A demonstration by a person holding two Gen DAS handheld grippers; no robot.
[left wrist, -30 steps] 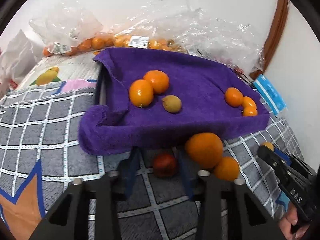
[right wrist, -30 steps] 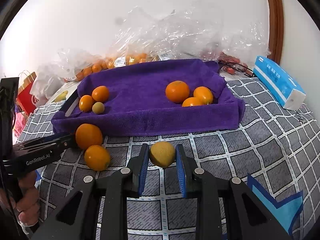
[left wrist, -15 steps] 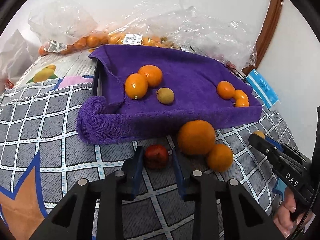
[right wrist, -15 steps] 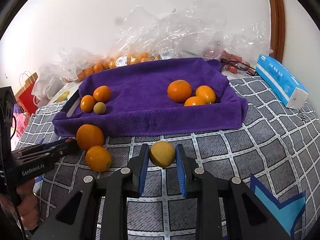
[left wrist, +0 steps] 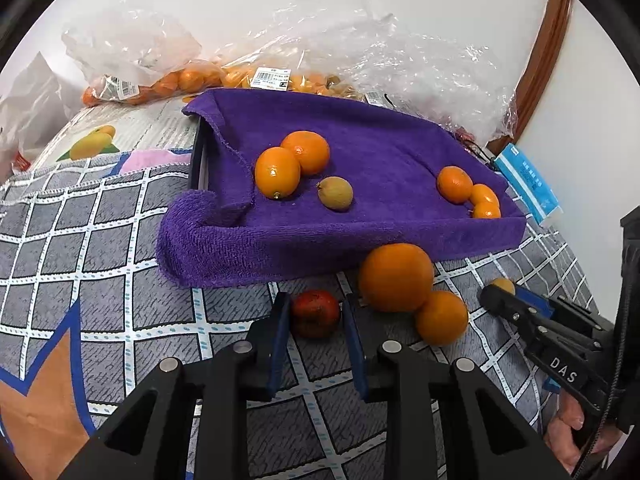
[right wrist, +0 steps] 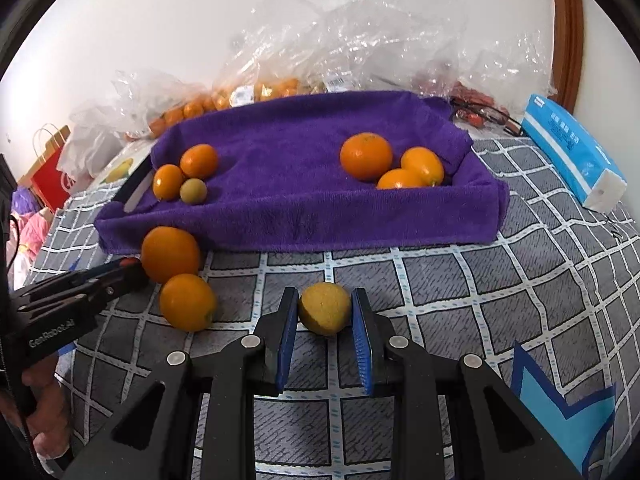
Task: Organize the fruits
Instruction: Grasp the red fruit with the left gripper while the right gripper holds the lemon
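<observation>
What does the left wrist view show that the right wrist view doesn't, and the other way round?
Only the left wrist view shows the left gripper shut on a small red fruit. Only the right wrist view shows the red paper bag and the right gripper shut on a yellow fruit. Both show the purple towel holding six fruits, and two oranges lying in front of it.

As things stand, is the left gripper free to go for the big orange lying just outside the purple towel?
Probably not yet. The left gripper is shut on the small red fruit, so its jaws are occupied. The big orange lies close beside it, unobstructed, once the red fruit is dropped.
</observation>
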